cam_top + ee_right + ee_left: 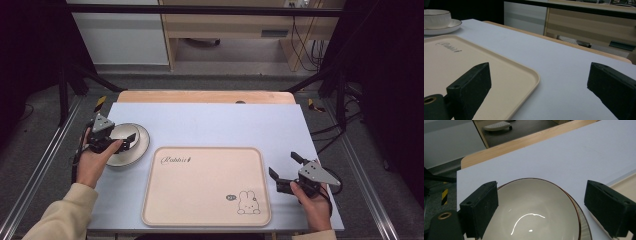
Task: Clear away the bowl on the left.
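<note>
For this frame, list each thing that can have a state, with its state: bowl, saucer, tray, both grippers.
Bowl: upright, empty, sitting on the saucer.
Saucer: flat on the table, left of the tray.
Tray: flat, empty, nothing touching it.
Left gripper: open, fingers either side of the bowl.
Right gripper: open, holding nothing, beside the tray's right edge.

Cream bowl (534, 212) (thin brown rim)

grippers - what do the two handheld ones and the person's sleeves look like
Both the left gripper and the right gripper have black bodies with two blocky black jaws and a grey three-cornered plate on top. A dark cable trails from each. A brass-coloured ring shows near a jaw base in each gripper view. The person's sleeves are cream.
</note>
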{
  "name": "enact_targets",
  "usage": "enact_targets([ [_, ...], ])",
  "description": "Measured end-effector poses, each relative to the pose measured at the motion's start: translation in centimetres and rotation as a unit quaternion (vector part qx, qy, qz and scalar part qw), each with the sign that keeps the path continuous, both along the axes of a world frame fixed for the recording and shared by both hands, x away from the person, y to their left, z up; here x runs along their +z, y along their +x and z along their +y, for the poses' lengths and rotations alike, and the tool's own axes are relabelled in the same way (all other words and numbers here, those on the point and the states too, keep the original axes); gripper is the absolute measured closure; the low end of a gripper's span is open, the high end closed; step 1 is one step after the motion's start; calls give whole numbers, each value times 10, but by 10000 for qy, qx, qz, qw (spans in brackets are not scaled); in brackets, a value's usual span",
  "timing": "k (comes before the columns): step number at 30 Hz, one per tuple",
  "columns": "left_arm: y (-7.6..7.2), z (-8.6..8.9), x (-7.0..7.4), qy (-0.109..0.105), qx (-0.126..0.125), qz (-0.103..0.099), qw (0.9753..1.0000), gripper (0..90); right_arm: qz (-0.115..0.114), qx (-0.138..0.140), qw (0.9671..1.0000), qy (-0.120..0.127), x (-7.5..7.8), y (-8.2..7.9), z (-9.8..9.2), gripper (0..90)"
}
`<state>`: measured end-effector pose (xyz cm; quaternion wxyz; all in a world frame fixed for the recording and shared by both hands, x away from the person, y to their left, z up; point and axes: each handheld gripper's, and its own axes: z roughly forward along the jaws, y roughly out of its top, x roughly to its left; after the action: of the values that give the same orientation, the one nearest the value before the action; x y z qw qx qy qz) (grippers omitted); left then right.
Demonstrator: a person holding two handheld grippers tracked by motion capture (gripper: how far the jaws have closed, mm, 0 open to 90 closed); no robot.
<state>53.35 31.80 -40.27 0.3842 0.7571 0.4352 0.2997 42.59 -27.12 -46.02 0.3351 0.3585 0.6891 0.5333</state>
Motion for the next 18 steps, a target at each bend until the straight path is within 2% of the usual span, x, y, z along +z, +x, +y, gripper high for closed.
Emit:
enact_targets([
  [8,8,11,6,-77,240,32,9997,125,-9,-15,10000,36,1,0,-1,51],
  [14,12,16,5,33,290,128,9995,122,-15,-18,10000,40,1,0,-1,51],
  [16,13,18,5,14,363,133,9993,125,-10,-20,10000,34,1,0,-1,51],
  [18,15,21,3,117,535,126,9984,168,-10,-21,10000,37,1,0,-1,50],
])
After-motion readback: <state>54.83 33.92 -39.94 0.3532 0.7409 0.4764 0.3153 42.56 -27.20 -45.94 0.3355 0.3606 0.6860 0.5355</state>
